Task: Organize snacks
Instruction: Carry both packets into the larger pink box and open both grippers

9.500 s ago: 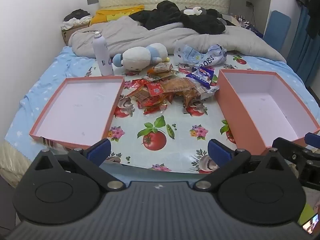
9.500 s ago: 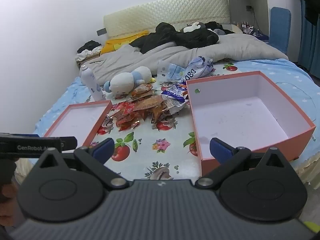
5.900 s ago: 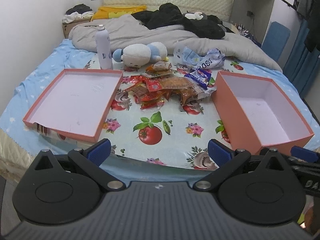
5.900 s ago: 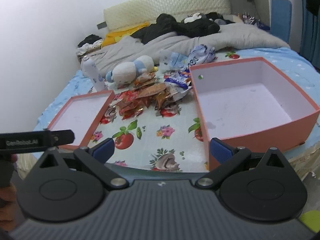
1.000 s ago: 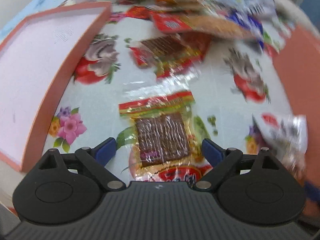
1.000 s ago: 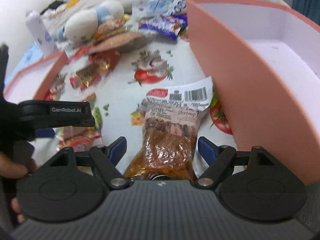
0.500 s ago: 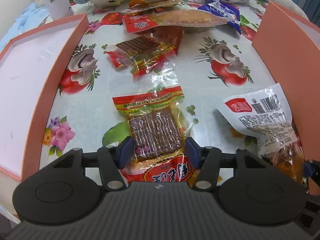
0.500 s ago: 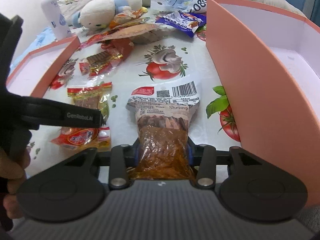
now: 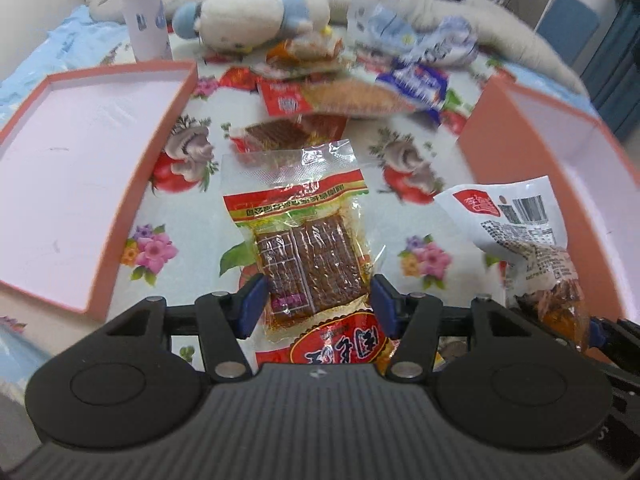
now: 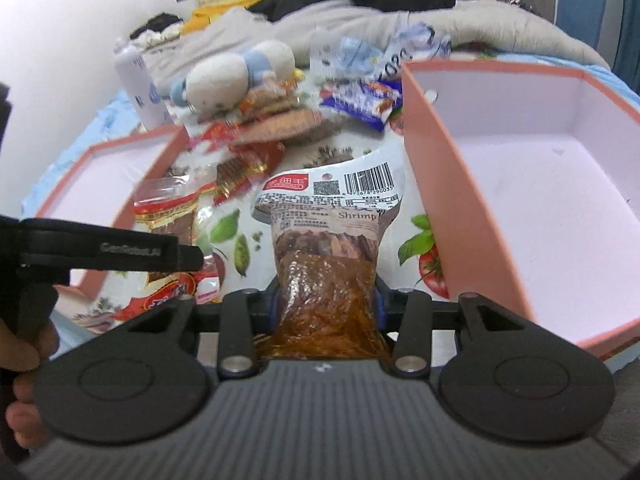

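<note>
You're working over a bed covered by a fruit-print cloth (image 9: 192, 240). A deep pink box (image 10: 520, 208) sits to your right, a shallow pink tray (image 9: 80, 184) to your left, with the loose snack pile (image 9: 340, 92), a plush toy (image 9: 256, 16) and a spray bottle (image 9: 144, 8) beyond. Your right gripper (image 10: 326, 300) is clamped on the shrimp snack bag (image 10: 328, 240), beside the box wall. Your left gripper (image 9: 316, 304) pinches the red tofu-snack packet (image 9: 308, 248), lifted above the cloth.

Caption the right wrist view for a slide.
Right gripper clamps a white-labelled shrimp snack packet beside the salmon-pink cardboard box.
</note>
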Tool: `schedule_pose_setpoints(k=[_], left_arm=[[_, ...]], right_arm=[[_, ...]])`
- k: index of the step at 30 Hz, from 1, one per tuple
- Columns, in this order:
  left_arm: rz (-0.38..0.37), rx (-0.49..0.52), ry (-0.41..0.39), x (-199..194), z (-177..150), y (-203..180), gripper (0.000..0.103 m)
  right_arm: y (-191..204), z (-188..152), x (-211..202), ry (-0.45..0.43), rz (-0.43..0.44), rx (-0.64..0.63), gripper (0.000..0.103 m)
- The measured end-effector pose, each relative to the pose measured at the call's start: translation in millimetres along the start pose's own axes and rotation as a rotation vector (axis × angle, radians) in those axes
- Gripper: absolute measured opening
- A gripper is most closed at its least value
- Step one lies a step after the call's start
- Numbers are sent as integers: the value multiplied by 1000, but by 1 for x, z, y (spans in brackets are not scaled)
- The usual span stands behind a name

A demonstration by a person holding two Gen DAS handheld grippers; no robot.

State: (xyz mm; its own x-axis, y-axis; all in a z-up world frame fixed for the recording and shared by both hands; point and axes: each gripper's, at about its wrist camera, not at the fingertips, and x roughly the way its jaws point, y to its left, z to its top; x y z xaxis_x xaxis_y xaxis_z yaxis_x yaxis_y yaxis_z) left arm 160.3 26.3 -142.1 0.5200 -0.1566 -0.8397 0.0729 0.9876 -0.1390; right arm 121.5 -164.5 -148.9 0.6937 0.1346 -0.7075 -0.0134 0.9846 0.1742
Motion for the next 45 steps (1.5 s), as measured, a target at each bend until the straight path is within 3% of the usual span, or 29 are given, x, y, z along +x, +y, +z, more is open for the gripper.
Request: schedule_pose_setpoints(k=[11, 20, 31, 39, 45], left_arm=[[-93, 2, -130, -96, -8, -19, 62], [-135, 66, -194, -140, -21, -49, 62], [-237, 99, -184, -138, -15, -96, 62], [-292, 162, -157, -110, 16, -147, 62], [-326, 195, -112, -68, 50, -184, 62]], right_arm=[[2, 11, -79, -100, 10, -11, 44], [-13, 7, -126, -154, -27, -1, 44], [-51, 3, -138, -155, -97, 47, 44], [-94, 26, -117, -132, -124, 116, 44], [-131, 51, -87, -122, -154, 153, 44]])
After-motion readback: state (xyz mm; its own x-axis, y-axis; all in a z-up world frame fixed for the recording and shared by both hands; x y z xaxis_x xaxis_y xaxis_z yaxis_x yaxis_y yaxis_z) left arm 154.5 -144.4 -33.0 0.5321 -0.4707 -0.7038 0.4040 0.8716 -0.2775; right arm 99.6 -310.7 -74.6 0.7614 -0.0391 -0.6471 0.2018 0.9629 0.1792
